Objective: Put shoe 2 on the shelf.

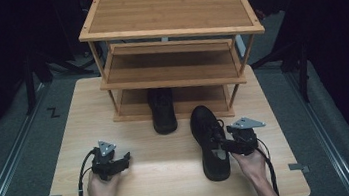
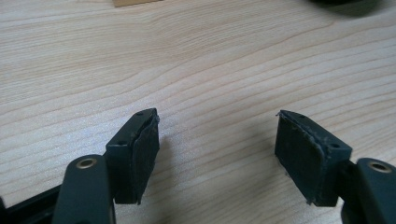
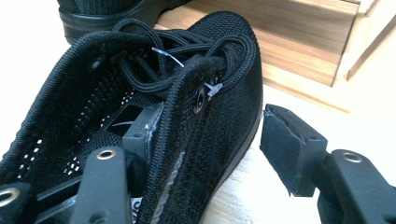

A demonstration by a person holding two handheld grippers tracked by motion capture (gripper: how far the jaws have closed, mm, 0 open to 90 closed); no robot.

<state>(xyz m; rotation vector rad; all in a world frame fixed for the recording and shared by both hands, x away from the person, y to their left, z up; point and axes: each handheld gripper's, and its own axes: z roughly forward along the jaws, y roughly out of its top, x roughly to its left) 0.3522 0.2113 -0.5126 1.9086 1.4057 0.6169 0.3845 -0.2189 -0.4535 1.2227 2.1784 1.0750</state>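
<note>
Light wood surface (image 1: 172,179), carrying everything listed here.
Three-tier bamboo shoe rack (image 1: 167,13), standing at the far edge of the surface; landmark for all places below.
Black lace-up mesh shoe (image 1: 209,141), lying on the surface just in front of the rack's right front leg, toe toward the rack, heel toward the person; laces (image 3: 163,60) loosely bunched over the tongue.
Second black shoe (image 1: 163,110), half under the rack's bottom shelf at its middle, heel end jutting forward onto the surface; apart from the first shoe, to its left.
Right tool (image 1: 229,144), at the right flank of the first shoe, well in front of the rack: one jaw inside the shoe opening, the other outside and clear of the mesh wall, so straddling the shoe's side wall without pinching it; jaws spread.
Left tool (image 2: 217,149), in front of the rack's left front corner and well apart from both shoes: jaws wide apart over bare wood, nothing between them.
</note>
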